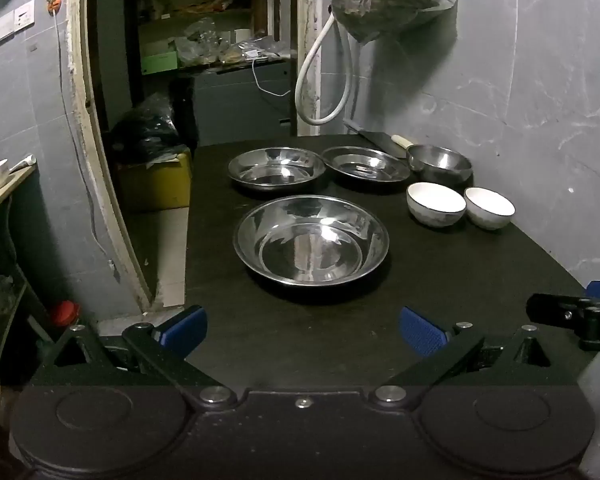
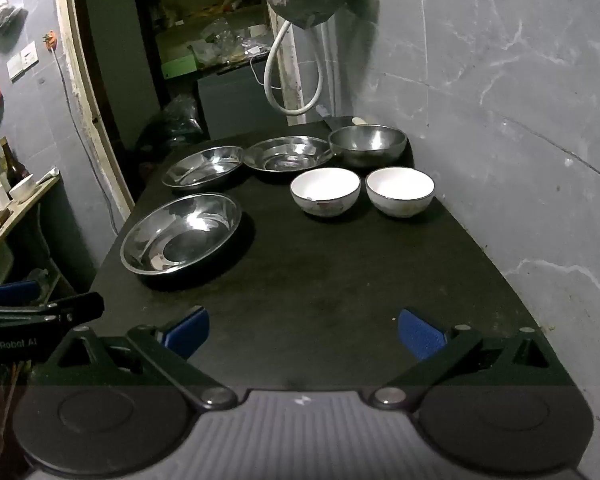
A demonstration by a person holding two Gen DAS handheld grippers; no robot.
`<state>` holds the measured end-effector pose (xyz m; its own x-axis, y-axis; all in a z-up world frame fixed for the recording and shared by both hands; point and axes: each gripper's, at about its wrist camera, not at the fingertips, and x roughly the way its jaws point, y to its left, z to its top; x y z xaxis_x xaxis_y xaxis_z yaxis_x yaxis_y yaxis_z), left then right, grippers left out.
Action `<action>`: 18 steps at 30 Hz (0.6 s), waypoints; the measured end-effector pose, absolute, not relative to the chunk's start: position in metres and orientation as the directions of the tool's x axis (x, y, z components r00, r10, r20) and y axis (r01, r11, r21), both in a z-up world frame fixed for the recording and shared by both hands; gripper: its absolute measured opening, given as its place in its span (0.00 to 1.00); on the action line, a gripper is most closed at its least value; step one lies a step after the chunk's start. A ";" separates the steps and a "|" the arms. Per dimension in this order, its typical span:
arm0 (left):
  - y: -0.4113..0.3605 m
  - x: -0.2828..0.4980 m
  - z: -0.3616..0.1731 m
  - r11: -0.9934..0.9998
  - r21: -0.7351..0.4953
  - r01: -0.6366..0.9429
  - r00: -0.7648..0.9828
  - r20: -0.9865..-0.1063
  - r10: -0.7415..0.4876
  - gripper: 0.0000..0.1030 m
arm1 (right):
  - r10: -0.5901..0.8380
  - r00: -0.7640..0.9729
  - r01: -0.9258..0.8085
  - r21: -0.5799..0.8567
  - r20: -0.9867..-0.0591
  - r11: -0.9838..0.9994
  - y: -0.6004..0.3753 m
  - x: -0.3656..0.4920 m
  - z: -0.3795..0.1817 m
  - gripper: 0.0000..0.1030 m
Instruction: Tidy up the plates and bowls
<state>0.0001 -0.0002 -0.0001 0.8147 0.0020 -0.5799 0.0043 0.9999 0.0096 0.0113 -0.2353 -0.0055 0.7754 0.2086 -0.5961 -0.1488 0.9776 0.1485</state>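
Hovering over dark table (image 2: 340,280): left gripper (image 1: 303,332) and right gripper (image 2: 303,332), both spread wide, empty. Near steel plate (image 1: 311,240) ahead, white bowls (image 2: 325,192) beyond. Steel likely light, slippery; bowls breakable. Pinch rims.

Three shiny metal plates sit upright on the dark tabletop (image 2: 340,280). The big plate (image 1: 311,239) is nearest. Two more plates (image 1: 276,168) (image 1: 366,164) sit side by side behind it. A metal bowl (image 1: 440,165) stands at the back right. Two white bowls (image 2: 325,191) (image 2: 400,191) sit next to each other in front of it.
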 end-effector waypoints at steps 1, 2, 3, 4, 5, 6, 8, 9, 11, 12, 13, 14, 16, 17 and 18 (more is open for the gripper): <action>0.000 0.000 0.000 1.000 0.006 0.004 0.817 -0.577 0.000 0.99 | 0.208 0.776 -0.148 0.148 -0.595 0.978 -0.235 0.011 -0.006 1.00; 0.000 0.000 0.000 1.000 0.007 0.004 0.816 -0.579 0.000 0.99 | 0.207 0.776 -0.148 0.148 -0.595 0.978 -0.235 0.011 -0.006 1.00; 0.000 0.000 0.000 1.000 0.004 0.005 0.817 -0.577 -0.002 0.99 | 0.207 0.777 -0.147 0.148 -0.595 0.978 -0.235 0.011 -0.006 1.00; 0.000 0.000 0.000 1.000 0.005 0.005 0.816 -0.577 -0.002 0.99 | 0.206 0.778 -0.146 0.149 -0.594 0.978 -0.235 0.011 -0.006 1.00; 0.000 -0.001 0.001 1.000 0.006 0.006 0.817 -0.577 -0.001 0.99 | 0.206 0.778 -0.145 0.149 -0.594 0.978 -0.235 0.011 -0.006 1.00; 0.000 -0.001 0.001 1.000 0.006 0.006 0.817 -0.576 -0.001 0.99 | 0.205 0.778 -0.145 0.148 -0.594 0.978 -0.235 0.011 -0.005 1.00; 0.000 -0.001 0.001 1.000 0.002 0.005 0.815 -0.580 -0.003 0.99 | 0.205 0.778 -0.145 0.148 -0.594 0.978 -0.235 0.010 -0.005 1.00; 0.000 -0.001 0.001 1.000 0.004 0.006 0.814 -0.580 -0.003 0.99 | 0.204 0.778 -0.144 0.148 -0.594 0.978 -0.235 0.010 -0.005 1.00; -0.003 0.001 0.003 1.000 0.004 0.007 0.814 -0.581 -0.003 0.99 | 0.207 0.774 -0.146 0.150 -0.599 0.978 -0.235 0.012 -0.007 1.00; -0.005 0.002 0.002 1.000 0.005 0.008 0.813 -0.582 -0.004 0.99 | 0.207 0.774 -0.146 0.150 -0.599 0.978 -0.235 0.012 -0.006 1.00; -0.006 0.002 0.003 1.000 0.005 0.009 0.813 -0.582 -0.004 0.99 | 0.208 0.774 -0.146 0.151 -0.599 0.978 -0.235 0.011 -0.005 1.00; -0.007 0.001 0.003 1.000 0.004 0.010 0.813 -0.582 -0.006 0.99 | 0.207 0.774 -0.146 0.150 -0.598 0.978 -0.235 0.011 -0.005 1.00; -0.005 0.002 0.002 1.000 -0.001 0.015 0.811 -0.585 -0.012 0.99 | 0.207 0.773 -0.146 0.149 -0.600 0.978 -0.234 0.011 -0.005 1.00; -0.005 0.002 0.003 1.000 -0.003 0.016 0.810 -0.586 -0.015 0.99 | 0.206 0.774 -0.146 0.148 -0.599 0.978 -0.234 0.011 -0.005 1.00; 0.000 0.003 0.001 1.000 -0.007 0.023 0.810 -0.586 -0.023 0.99 | 0.205 0.774 -0.145 0.148 -0.598 0.978 -0.234 0.010 -0.004 1.00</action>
<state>0.0031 0.0001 0.0014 0.8096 -0.0230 -0.5865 0.0234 0.9997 -0.0070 0.0102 -0.2340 -0.0043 0.7744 0.2055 -0.5984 -0.1452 0.9783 0.1480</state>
